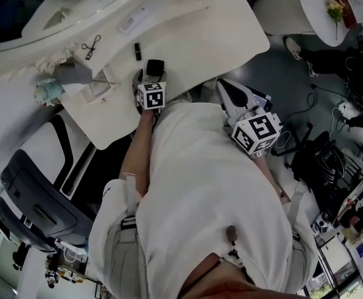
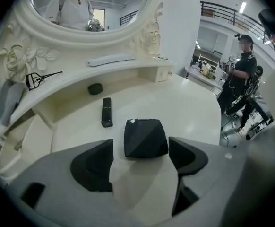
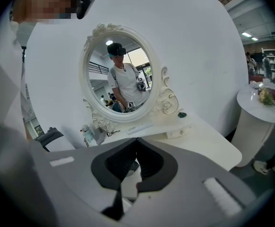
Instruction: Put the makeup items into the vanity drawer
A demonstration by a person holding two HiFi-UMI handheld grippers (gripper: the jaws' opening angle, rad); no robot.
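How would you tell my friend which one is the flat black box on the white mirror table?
Find the white vanity table with the oval mirror. On its lower top, the black compact lies between the open fingers of the left gripper. It is broad, squarish and faceted, unlike the slim black tube and small dark oval item beyond it.

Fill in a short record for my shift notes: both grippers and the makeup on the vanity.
left gripper: open, black compact between its jaws
right gripper: shut, empty
black compact: flat on vanity top
lipstick tube: lying beyond the compact
eyelash curler: on shelf below mirror
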